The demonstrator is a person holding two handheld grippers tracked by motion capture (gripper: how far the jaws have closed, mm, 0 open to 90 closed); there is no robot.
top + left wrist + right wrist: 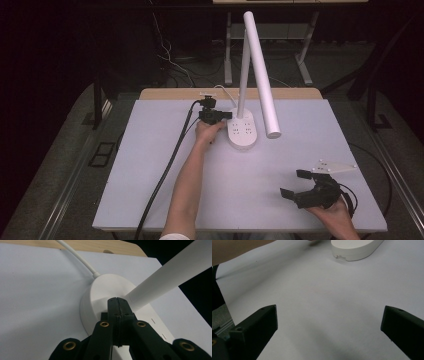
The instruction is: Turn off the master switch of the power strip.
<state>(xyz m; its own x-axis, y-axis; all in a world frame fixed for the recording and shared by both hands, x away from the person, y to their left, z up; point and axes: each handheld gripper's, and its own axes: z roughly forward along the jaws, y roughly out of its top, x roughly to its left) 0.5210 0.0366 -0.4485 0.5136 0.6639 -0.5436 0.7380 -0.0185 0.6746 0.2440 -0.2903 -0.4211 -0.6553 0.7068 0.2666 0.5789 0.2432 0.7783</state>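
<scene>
A white desk lamp stands at the table's far middle, with an oval base (243, 132) that carries sockets, an upright stem (243, 65) and a long tube head (264, 80) slanting down to the right. My left gripper (226, 115) is shut, its tips resting at the base's left end. In the left gripper view the jaws (117, 303) are pressed together with nothing between them, against the top of the base (100, 293) beside the stem (170, 275). My right gripper (292, 183) stands open near the front right, over bare table (329, 322).
A white cord (77, 256) runs from the base to the table's wooden back edge (170, 93). The left gripper's black cable (165, 172) trails down the table's left half. The person's left forearm (189, 185) lies across the middle. The lamp base (354, 248) lies ahead of the right gripper.
</scene>
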